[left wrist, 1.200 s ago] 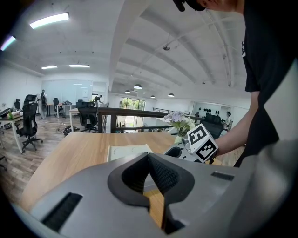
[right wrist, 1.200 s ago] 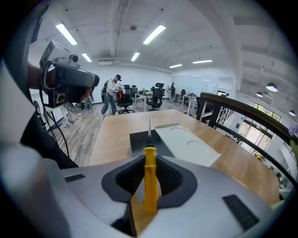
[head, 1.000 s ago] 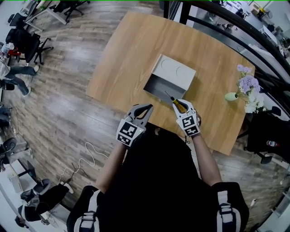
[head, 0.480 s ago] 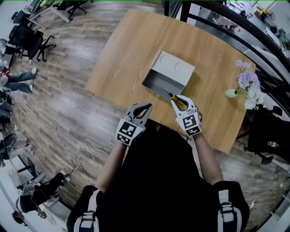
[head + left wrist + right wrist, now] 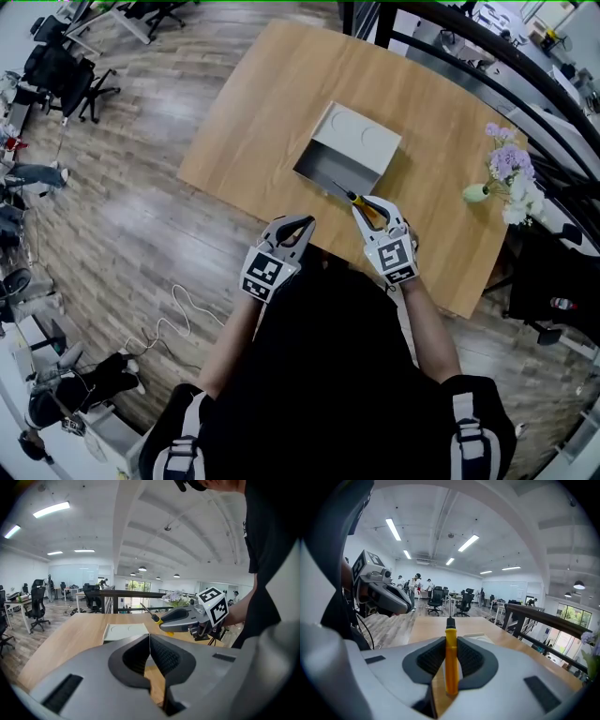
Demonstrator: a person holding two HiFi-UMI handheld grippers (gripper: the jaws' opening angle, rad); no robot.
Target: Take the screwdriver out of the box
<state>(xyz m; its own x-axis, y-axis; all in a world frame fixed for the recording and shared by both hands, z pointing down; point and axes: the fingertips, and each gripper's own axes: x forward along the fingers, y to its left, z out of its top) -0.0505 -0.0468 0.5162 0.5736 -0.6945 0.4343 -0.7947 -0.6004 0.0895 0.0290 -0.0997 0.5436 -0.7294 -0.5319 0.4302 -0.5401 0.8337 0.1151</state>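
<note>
My right gripper is shut on the yellow-handled screwdriver, whose thin shaft points toward the grey box. In the right gripper view the yellow handle of the screwdriver stands clamped between the dark pads, black collar on top, held above the table's near edge. The box lies on the wooden table just beyond. My left gripper hangs near the table's front edge with its jaws closed and nothing between them; the same gripper shows its pads pressed together. From there the right gripper appears with the screwdriver tip sticking out.
A vase of pale purple flowers stands at the table's right end. A black railing runs behind the table. Office chairs stand on the wooden floor at the left. A white cable lies on the floor.
The right gripper has carried the screwdriver slightly back toward the table's front edge, away from the box. The left gripper has stayed in place.
</note>
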